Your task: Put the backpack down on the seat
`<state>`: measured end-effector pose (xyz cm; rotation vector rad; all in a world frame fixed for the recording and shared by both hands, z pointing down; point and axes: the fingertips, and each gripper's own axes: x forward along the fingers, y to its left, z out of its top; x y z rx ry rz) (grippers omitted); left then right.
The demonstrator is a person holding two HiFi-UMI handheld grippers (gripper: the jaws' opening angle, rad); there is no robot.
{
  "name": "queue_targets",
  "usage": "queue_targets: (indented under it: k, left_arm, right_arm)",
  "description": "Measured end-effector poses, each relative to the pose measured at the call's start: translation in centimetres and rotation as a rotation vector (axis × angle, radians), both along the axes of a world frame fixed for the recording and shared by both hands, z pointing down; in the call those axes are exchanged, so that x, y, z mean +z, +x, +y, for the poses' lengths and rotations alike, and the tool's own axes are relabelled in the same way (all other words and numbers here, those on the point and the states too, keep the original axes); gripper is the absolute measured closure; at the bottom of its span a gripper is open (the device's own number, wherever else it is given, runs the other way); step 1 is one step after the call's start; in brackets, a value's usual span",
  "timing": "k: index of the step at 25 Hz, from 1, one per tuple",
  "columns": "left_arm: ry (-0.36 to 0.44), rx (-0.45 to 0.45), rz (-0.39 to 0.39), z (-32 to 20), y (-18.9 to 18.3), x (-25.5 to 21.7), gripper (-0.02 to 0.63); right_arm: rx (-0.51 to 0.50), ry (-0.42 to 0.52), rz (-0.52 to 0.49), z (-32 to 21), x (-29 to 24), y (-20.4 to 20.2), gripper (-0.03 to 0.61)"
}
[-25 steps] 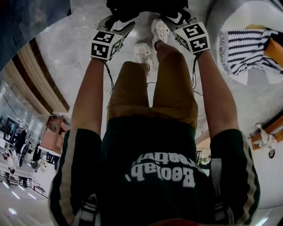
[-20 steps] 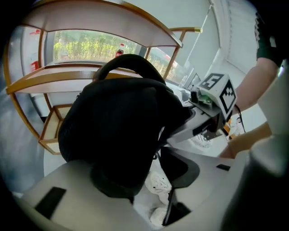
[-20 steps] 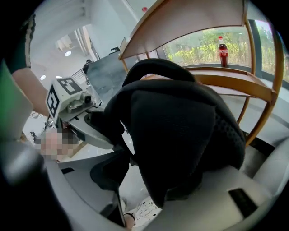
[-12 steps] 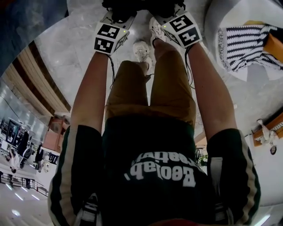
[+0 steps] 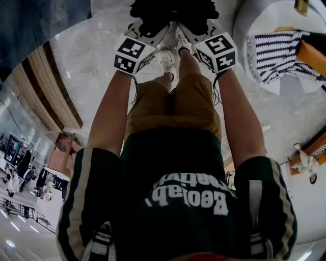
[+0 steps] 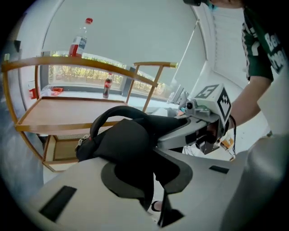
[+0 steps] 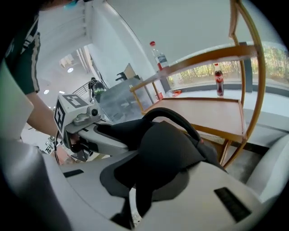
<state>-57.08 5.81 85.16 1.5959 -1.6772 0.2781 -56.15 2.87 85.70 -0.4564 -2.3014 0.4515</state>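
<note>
At the very top of the head view, the backpack [image 5: 170,10] is just a lumpy matte black blob, cut off by the frame edge. I can't tell whether its bottom hangs clear of the glossy grey marbled floor [image 5: 86,61]. It's out in front of the person's white mesh shoes [image 5: 165,60], held between the 2 grippers. It's well apart from the pale rounded surface [image 5: 260,20] on the right, where a black-and-white striped cushion [image 5: 277,56] lies.

The gripper views are way clearer. The left gripper [image 6: 151,176] has just been closing its smooth grey plastic jaws, and they're now pinching a thick fold of padded black backpack fabric. Same deal with the right gripper [image 7: 140,180]: it has just closed and is clamped on soft black padding.

A rounded, rubbery-looking carry handle [image 6: 113,113] arcs over the top, and there's a small metal zip pull beside it.

Behind sits a curved bentwood shelf [image 6: 67,110]. A clear plastic bottle [image 6: 79,40] with a red cap stands on its top rail, and a dark cola bottle [image 6: 107,85] stands lower. The labels are too small to read.
</note>
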Motion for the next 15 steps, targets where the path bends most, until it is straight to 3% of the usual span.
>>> queue_targets:
  k: [6,12,15]
  left_arm:
    - [0.088,-0.043,-0.033,0.4,1.2,-10.2,0.531]
    - [0.105,0.042,-0.092,0.3,4.4,-20.2,0.531]
    - [0.126,0.042,-0.127,-0.1,4.8,-24.3,0.531]
  right_arm:
    - [0.012,0.029,-0.102,1.4,-11.1,0.9,0.508]
    - [-0.032,0.012,-0.153,0.8,-21.1,4.4,0.508]
    - [-0.04,0.004,-0.196,0.5,-25.5,4.8,0.508]
